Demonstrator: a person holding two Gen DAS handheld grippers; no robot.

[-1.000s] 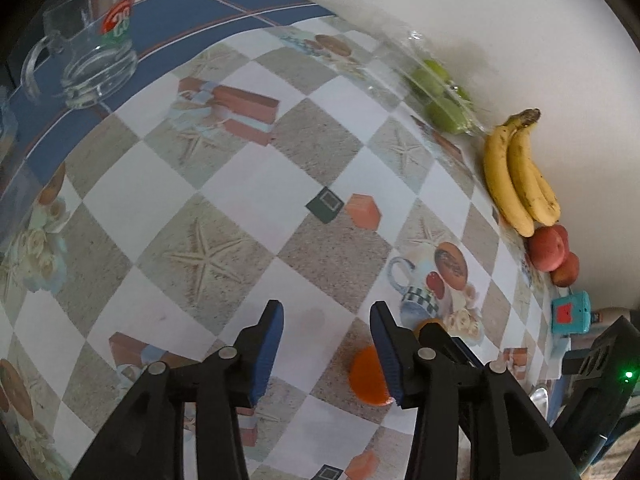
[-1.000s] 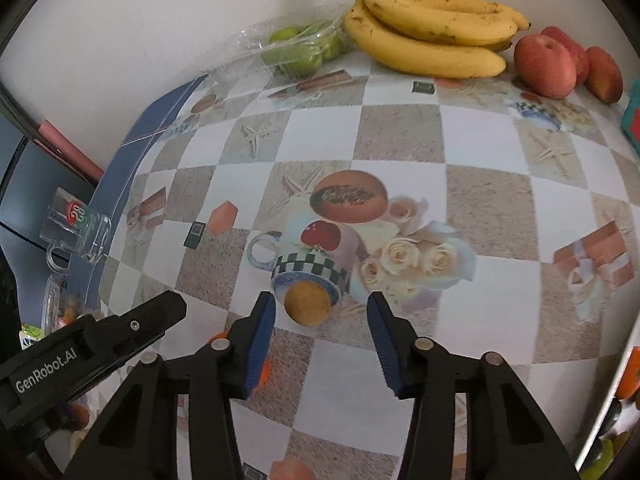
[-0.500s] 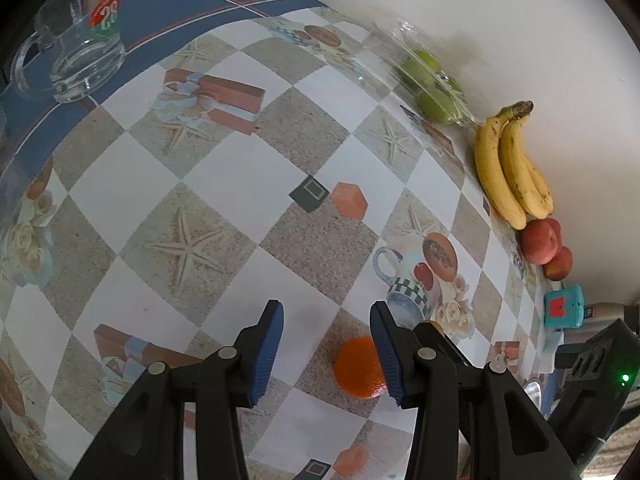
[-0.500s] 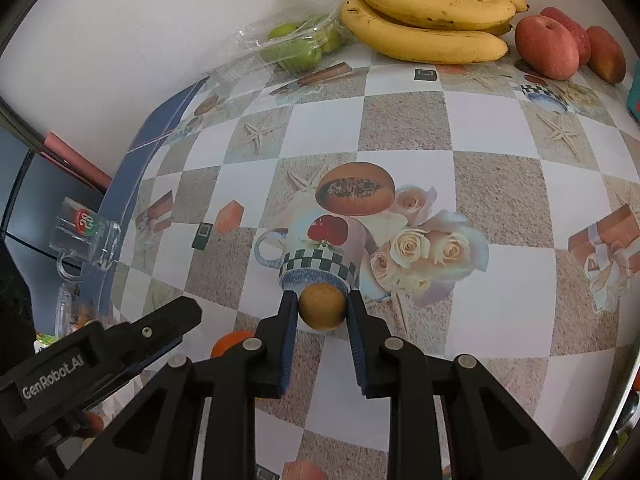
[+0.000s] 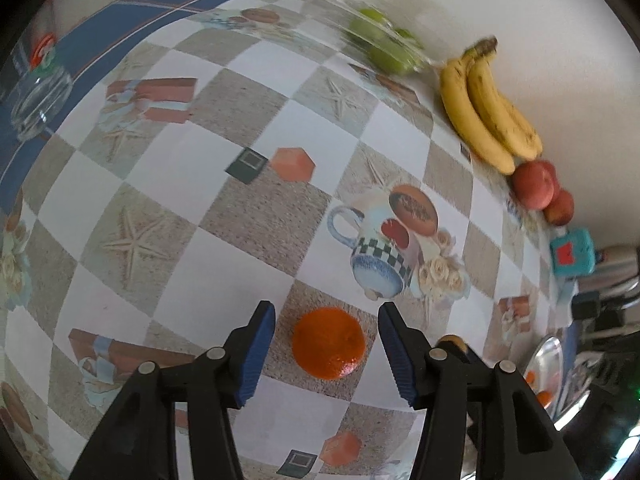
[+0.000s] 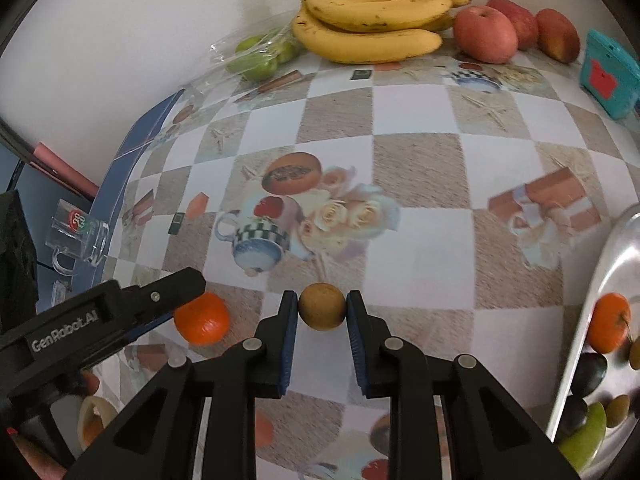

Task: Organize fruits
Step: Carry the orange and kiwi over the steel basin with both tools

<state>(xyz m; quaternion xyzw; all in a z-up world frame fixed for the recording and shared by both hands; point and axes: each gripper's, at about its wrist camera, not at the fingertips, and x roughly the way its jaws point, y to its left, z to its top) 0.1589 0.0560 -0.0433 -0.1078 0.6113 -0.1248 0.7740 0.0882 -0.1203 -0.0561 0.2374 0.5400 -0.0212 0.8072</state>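
My right gripper [image 6: 322,306] is shut on a small round brown fruit [image 6: 322,311] and holds it above the patterned tablecloth. My left gripper [image 5: 327,316] is open, with an orange [image 5: 328,343] lying on the cloth between its fingers; the orange also shows in the right wrist view [image 6: 202,323] under the left gripper's body. A metal tray [image 6: 592,300] at the right edge holds an orange [image 6: 608,322], dark fruits and green fruit.
Along the back wall lie bagged green fruits [image 6: 260,58], bananas [image 6: 372,28], red apples [image 6: 486,34] and a teal box [image 6: 608,76]. A glass mug [image 6: 78,232] stands at the table's left edge.
My right gripper closed on the brown fruit, lifted it and moved right toward the tray. My left gripper swung so the orange now lies between its open fingers.
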